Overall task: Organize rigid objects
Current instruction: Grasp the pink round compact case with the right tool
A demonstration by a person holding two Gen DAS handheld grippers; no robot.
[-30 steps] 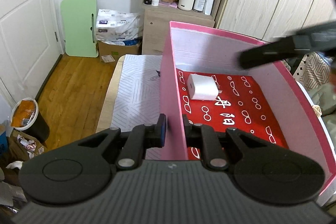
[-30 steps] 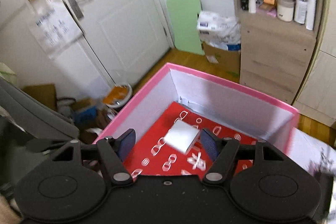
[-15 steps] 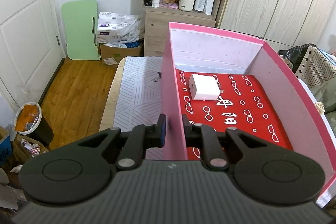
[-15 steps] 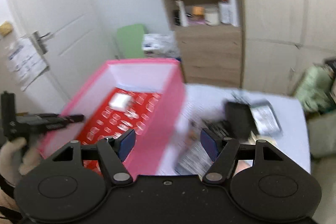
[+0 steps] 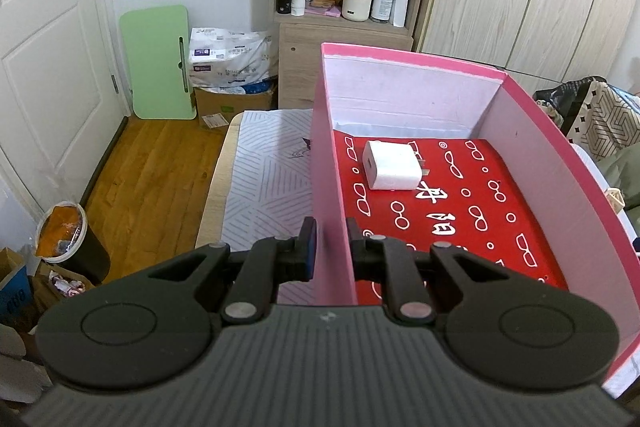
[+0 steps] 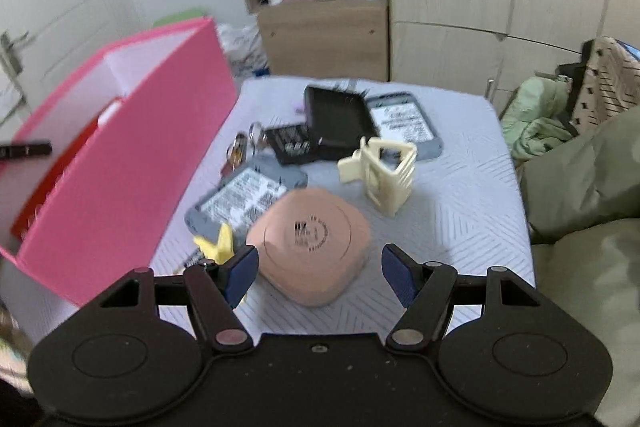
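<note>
My left gripper (image 5: 329, 247) is shut on the left wall of the pink box (image 5: 326, 155), one finger outside and one inside. On the box's red patterned floor lies a white charger (image 5: 390, 171). In the right wrist view my right gripper (image 6: 316, 273) is open just in front of a peach rounded-square case (image 6: 308, 243) on the table, its pads on either side of the near edge without touching. The pink box (image 6: 132, 163) stands to the left there.
On the table lie two grey cases with printed labels (image 6: 240, 199) (image 6: 404, 123), a black case (image 6: 340, 121), a black bit holder (image 6: 292, 143), a cream hair claw (image 6: 384, 167), keys (image 6: 244, 145) and a yellow piece (image 6: 218, 245). Green clothing (image 6: 580, 179) lies at the right edge.
The right gripper swung from over the box to the right and down, now over the cluttered table by the peach case. The left gripper kept its hold on the box wall.
</note>
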